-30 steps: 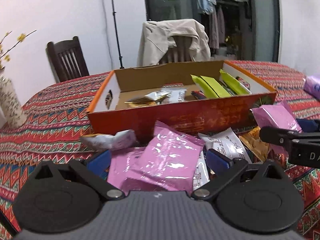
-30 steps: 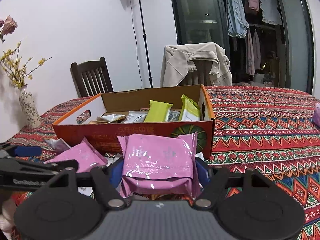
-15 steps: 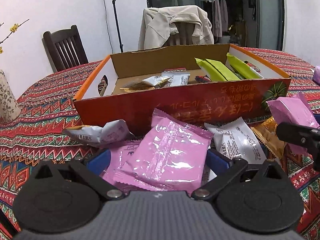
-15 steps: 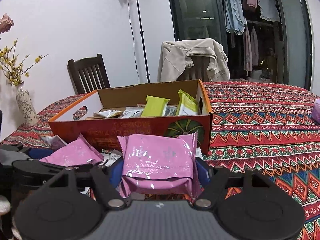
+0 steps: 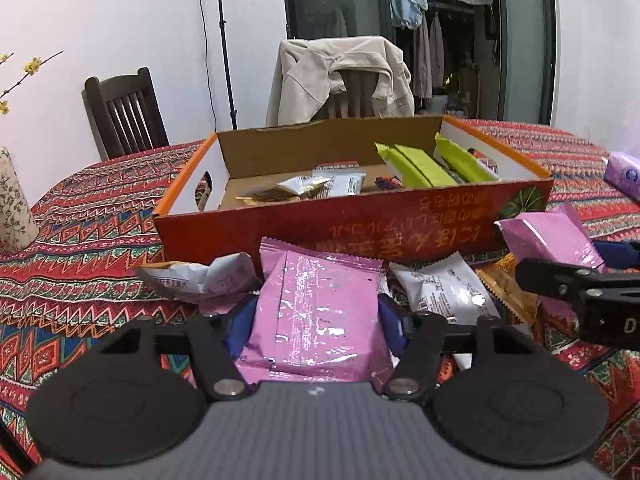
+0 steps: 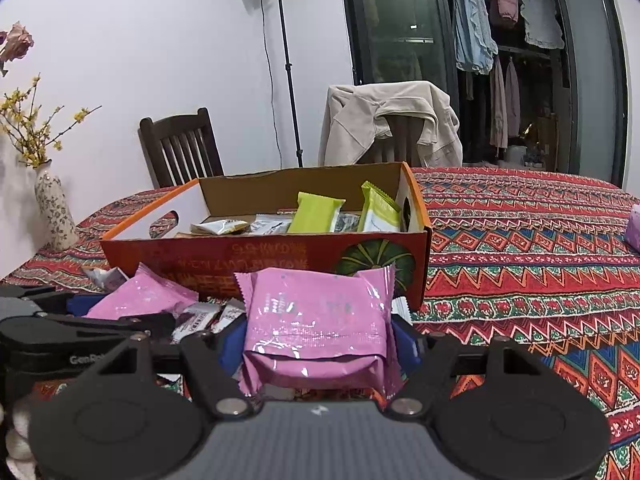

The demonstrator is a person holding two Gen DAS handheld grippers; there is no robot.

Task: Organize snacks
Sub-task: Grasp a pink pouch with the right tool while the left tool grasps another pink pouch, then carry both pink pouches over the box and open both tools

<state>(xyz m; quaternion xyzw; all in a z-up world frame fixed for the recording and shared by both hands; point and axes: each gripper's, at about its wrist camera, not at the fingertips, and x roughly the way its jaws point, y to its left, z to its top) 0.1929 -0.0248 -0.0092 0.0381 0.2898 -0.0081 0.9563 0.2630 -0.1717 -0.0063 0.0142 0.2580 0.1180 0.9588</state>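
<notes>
Two pink snack packets are in my grip, one per gripper. My left gripper (image 5: 318, 316) is pinching a pink packet (image 5: 320, 312) between its blue pads (image 5: 387, 316), seam side up, just in front of the long wall of the orange cardboard box (image 5: 360, 228). My right gripper (image 6: 318, 332) is clamped on the other pink packet (image 6: 320, 320), held near the box corner with the green pumpkin print (image 6: 376, 260). From the left camera I see that second gripper off to the right, its packet sticking up past the fingers.

Inside the box lie green bars (image 5: 424, 164) leaning toward the right end, and some silver and gold sachets (image 5: 320, 184) toward the middle. Loose on the patterned tablecloth (image 6: 520, 240) in front of the box are a crumpled white wrapper (image 5: 196, 280) to the left, a white packet (image 5: 444, 292) to the right of my left gripper, and an orange packet (image 5: 508, 296) beyond it, partly hidden.

Further back I can see a floral vase (image 6: 54, 212) with yellow blossoms, a dark wooden chair (image 6: 180, 148), and a second chair draped with a beige jacket (image 6: 384, 120).
</notes>
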